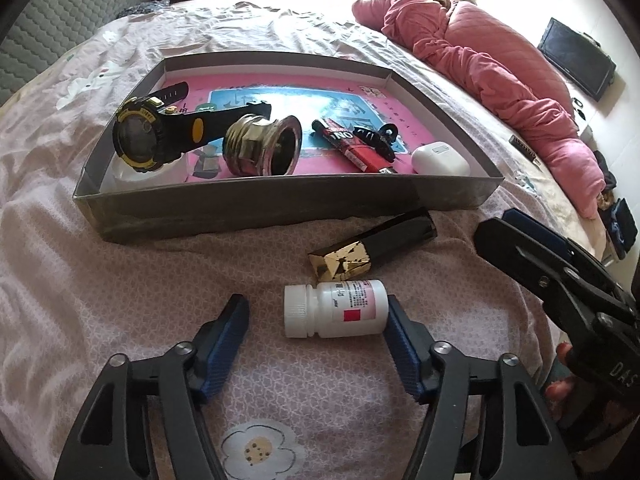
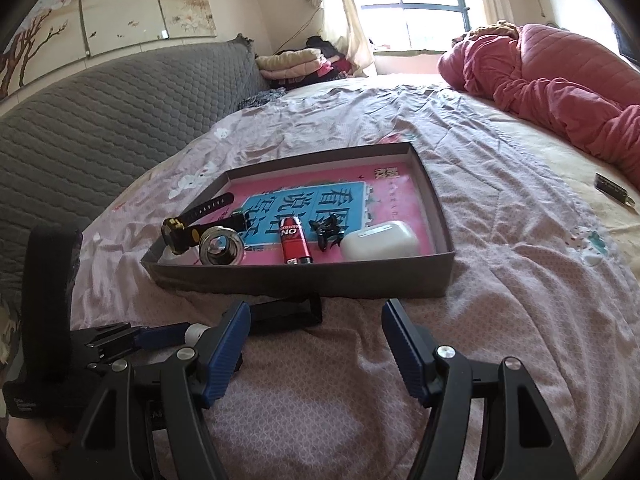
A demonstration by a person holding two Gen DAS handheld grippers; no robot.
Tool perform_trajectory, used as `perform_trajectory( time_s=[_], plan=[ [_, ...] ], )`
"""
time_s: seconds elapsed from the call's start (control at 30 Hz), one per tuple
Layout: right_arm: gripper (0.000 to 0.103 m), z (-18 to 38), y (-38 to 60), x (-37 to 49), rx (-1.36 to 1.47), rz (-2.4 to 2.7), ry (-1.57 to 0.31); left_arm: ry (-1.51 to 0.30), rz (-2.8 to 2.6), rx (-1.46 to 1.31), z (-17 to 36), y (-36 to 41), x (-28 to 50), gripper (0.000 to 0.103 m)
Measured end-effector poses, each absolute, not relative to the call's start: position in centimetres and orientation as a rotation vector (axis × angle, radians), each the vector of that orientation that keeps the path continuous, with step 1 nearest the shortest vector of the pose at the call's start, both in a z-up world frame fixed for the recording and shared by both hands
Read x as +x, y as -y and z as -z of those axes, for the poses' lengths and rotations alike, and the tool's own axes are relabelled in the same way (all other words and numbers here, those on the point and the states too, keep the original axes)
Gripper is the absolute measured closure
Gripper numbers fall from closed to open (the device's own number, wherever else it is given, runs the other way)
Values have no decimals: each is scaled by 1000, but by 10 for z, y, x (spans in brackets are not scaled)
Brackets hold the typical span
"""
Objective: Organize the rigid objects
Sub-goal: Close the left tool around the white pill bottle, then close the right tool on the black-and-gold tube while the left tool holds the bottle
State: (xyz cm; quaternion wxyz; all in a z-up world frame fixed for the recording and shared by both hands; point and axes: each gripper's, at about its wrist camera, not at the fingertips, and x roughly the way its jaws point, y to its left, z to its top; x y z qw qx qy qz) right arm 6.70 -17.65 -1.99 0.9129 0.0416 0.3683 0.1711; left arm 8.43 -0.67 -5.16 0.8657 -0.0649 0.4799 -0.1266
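Note:
A white pill bottle (image 1: 336, 310) lies on its side on the pink bedsheet, between the fingers of my left gripper (image 1: 318, 324). The right pad (image 1: 400, 332) is at the bottle's base, and the left pad (image 1: 234, 324) stands clear of the cap, so the gripper is open. Just beyond the bottle lies a black and gold box (image 1: 372, 248), in front of the grey tray (image 1: 280, 208). My right gripper (image 2: 316, 336) is open with only bedsheet between its fingers. It hovers to the right of the left gripper (image 2: 140, 336), close to the black box (image 2: 288, 312).
The tray (image 2: 304, 280) holds a black and yellow watch (image 1: 148, 136), a metal fitting (image 1: 260, 146), a red lighter (image 1: 352, 144), a black clip (image 1: 378, 136) and a white earbud case (image 1: 440, 158). A pink quilt (image 1: 500, 80) is heaped at the right; a grey padded headboard (image 2: 100, 120) runs along the left.

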Motion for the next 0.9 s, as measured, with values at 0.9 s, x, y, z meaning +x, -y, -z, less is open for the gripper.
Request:
perform_trajectory(
  time_s=[0.9],
  plan=[
    [36,66,154,105,513,-374,-1022,-991,322,-113,53,-15,82,56]
  ],
)
